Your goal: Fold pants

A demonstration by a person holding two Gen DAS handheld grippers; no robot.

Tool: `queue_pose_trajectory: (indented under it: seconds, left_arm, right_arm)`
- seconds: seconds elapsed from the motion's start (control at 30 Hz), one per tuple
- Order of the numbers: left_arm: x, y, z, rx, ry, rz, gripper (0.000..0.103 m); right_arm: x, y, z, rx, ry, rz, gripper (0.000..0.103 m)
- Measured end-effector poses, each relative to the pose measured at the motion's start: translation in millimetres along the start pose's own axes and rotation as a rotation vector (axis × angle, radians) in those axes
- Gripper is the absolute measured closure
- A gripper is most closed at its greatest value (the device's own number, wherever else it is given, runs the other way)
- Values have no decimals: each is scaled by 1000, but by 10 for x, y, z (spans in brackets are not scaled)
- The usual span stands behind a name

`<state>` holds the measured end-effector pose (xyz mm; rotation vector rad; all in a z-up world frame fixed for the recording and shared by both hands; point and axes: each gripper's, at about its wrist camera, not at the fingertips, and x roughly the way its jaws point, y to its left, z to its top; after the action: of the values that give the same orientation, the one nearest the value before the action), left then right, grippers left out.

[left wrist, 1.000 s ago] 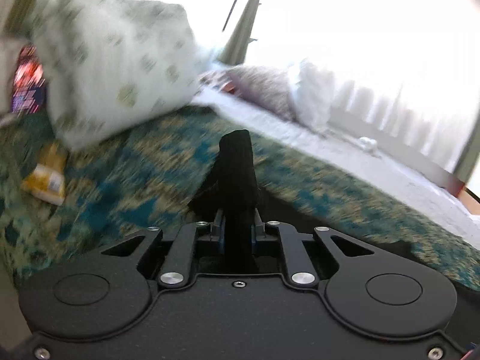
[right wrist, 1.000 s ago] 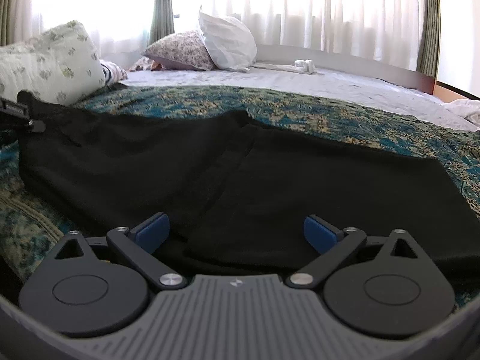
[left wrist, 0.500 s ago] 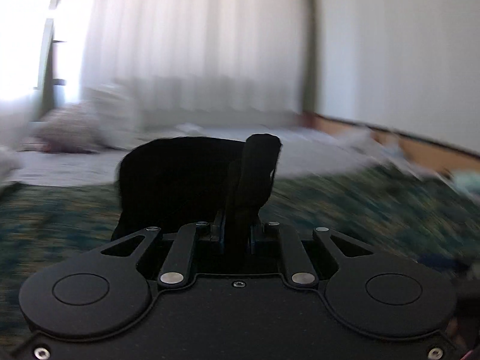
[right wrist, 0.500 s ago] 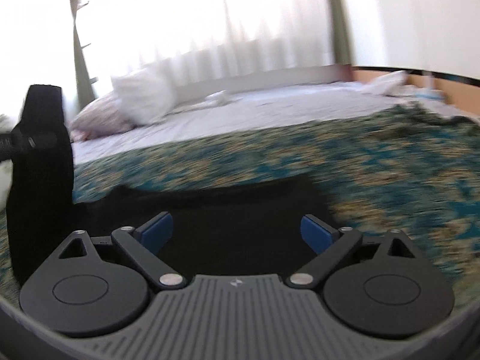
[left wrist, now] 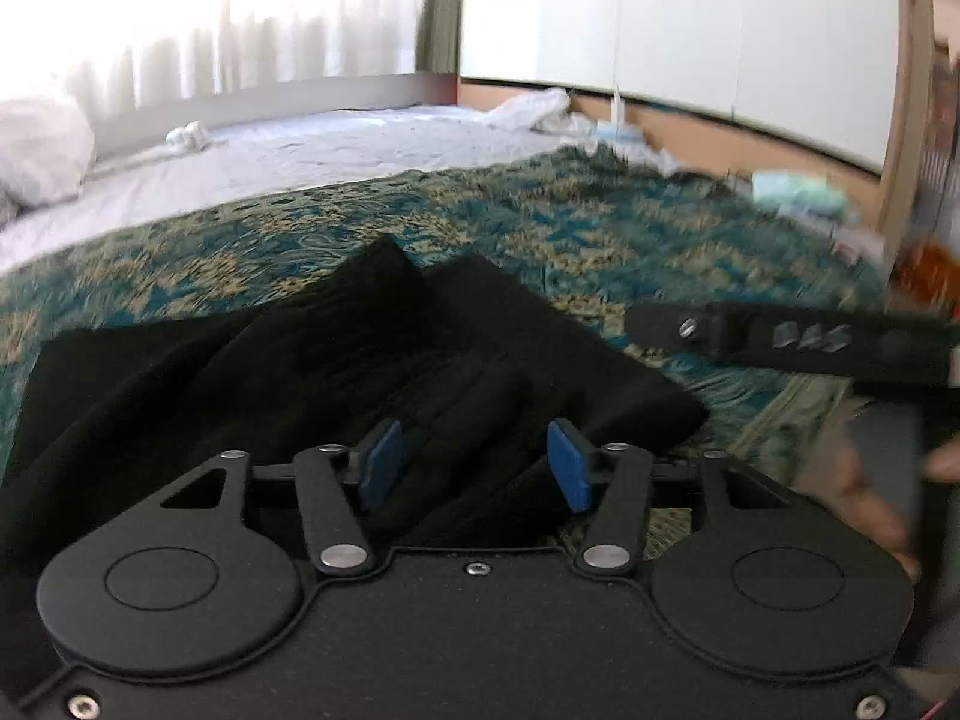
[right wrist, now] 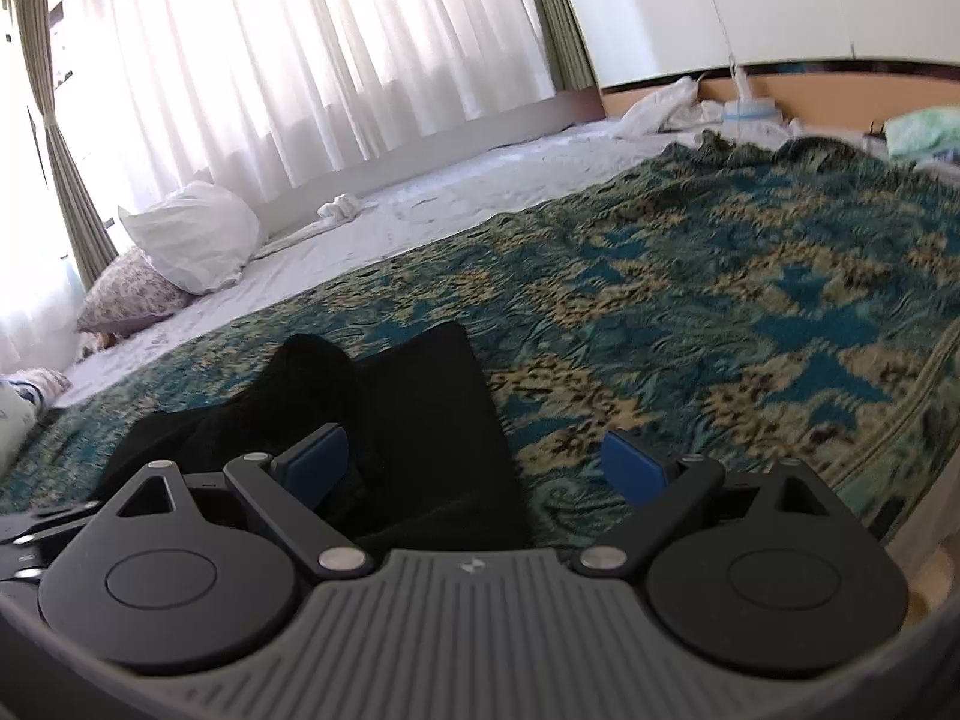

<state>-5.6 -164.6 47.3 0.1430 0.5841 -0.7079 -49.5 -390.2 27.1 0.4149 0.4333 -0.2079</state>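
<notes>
Black pants (left wrist: 336, 372) folded over on patterned bedspread (right wrist: 690, 312), left gripper (left wrist: 474, 468) jaws just opened, cloth lying loose between them, right gripper (right wrist: 480, 468) jaws wide apart, holding nothing

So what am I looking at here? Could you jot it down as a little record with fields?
item: black pants, loosely bunched
surface: patterned teal bedspread
left gripper: jaws just opened, cloth released, pads apart over the pants
right gripper: open, holding nothing, at the pants' edge
background: white pillow, sheer curtains
fold: not yet neat
</notes>
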Motion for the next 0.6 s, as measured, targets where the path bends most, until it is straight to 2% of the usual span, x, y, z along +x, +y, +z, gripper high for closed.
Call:
queue_pose_trajectory:
  seconds: [0.07, 0.13, 0.2, 0.27, 0.33, 0.43, 0.6]
  left_arm:
    - [-231, 158, -17, -57, -29, -15, 48]
    - [-460, 355, -17, -106, -69, 3, 48]
    - [-618, 525, -37, -135, -101, 59, 48]
    - [-739, 702, -88, -163, -124, 157, 50]
    - [-754, 883, -139, -206, -114, 246, 57]
    - [-732, 1112, -258, -260, -94, 374, 63]
    - [-606, 1273, -449, -274, -16, 426, 64]
  right_arm:
    - [-10, 74, -60, 14, 4, 38, 4]
    - [-8, 172, -116, 7, 9, 66, 4]
    - [12, 323, -188, -34, 13, 84, 4]
    - [65, 490, -246, -90, 18, 73, 4]
    - [143, 652, -293, -133, 29, 50, 4]
    - [298, 824, -338, -153, 47, -2, 4]
    - [563, 960, -407, -148, 83, -55, 2]
